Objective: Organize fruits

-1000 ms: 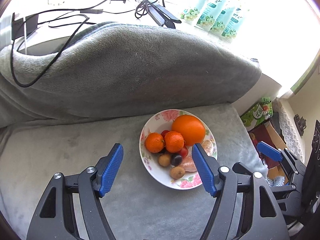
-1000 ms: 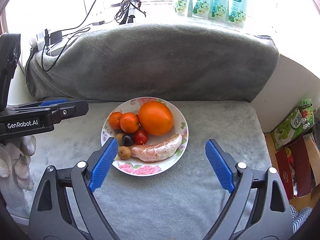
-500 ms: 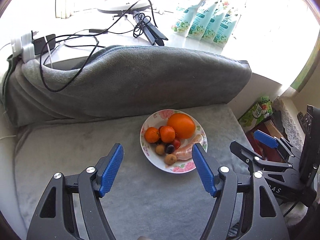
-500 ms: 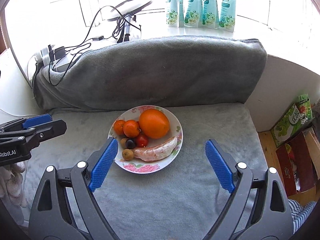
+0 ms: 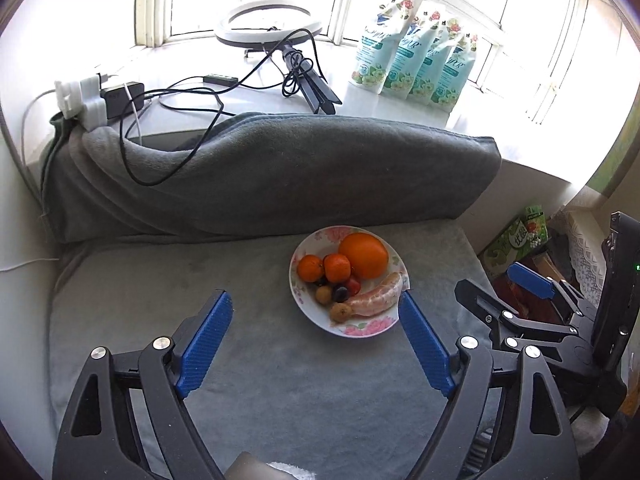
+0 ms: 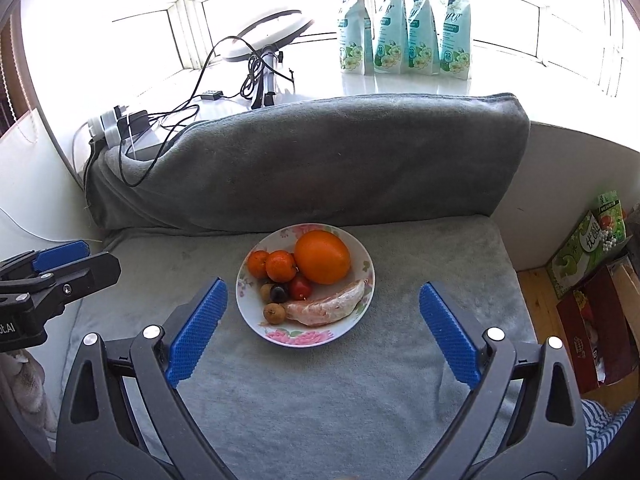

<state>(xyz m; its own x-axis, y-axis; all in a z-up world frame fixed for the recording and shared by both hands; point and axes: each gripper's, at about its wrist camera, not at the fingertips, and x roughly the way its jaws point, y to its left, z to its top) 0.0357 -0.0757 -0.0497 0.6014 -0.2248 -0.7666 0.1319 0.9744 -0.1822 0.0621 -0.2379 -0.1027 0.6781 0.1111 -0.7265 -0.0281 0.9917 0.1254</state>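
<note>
A floral plate (image 5: 360, 330) (image 6: 304, 338) rests on the grey seat pad. It holds a large orange (image 6: 322, 257), two mandarins (image 6: 281, 266), a cherry tomato (image 6: 300, 287), a dark grape (image 6: 279, 291), small brown fruits (image 6: 274, 313) and a peeled citrus segment (image 6: 326, 306). My left gripper (image 5: 313, 296) hangs above and short of the plate, its jaws opening, with nothing held between them. My right gripper (image 6: 322, 284) also hovers short of the plate, jaws opening and empty. Each gripper shows in the other's view: right gripper (image 5: 500, 286), left gripper (image 6: 80, 262).
A rolled grey blanket (image 5: 280, 168) lies behind the plate. On the windowsill beyond are a ring light (image 5: 268, 24), cables and chargers (image 5: 116, 96), and several refill pouches (image 6: 404, 40). Cardboard boxes (image 6: 588, 248) stand on the floor at the right.
Both grippers have risen and drawn back from the plate, which now looks smaller and farther off. Both pairs of jaws stand wider than before.
</note>
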